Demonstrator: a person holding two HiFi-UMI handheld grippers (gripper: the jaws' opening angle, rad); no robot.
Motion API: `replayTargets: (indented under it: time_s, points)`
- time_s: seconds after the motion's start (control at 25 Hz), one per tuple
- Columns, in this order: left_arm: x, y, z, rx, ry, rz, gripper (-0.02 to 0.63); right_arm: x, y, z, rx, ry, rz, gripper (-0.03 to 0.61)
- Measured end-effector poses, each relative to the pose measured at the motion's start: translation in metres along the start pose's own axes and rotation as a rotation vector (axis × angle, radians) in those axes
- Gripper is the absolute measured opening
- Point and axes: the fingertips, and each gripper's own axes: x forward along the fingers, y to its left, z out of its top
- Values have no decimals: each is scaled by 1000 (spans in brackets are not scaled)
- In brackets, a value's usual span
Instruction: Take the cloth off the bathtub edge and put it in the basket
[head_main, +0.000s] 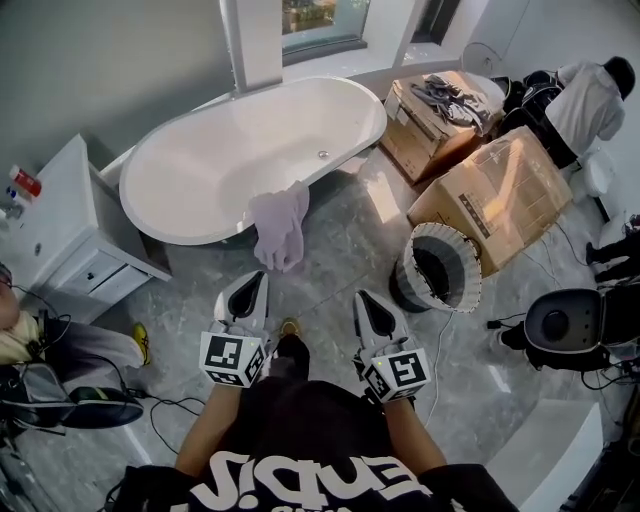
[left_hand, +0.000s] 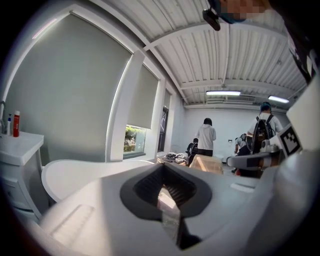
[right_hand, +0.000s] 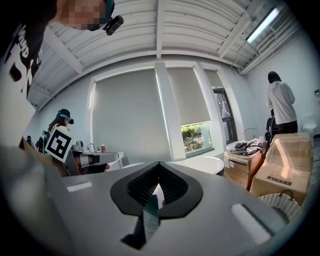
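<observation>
Left gripper (head_main: 252, 286) and right gripper (head_main: 370, 308) side by side, jaws fully closed, nothing held. Just ahead of left jaws, not touching: cloth (head_main: 281, 226), draped over near edge of bathtub (head_main: 200, 170). Ahead-right of right jaws: basket (head_main: 471, 270), upright on floor.
</observation>
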Motion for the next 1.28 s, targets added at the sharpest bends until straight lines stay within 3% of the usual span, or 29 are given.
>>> replayTargets:
  time_s: [0.56,1.28]
  points:
    - [87,73,17,-17,21,-56,-3,108,-23,26,-24,-14,-42,6]
    - [137,104,22,-61,52,-15,-2,178,-40,39,-35,17,43,6]
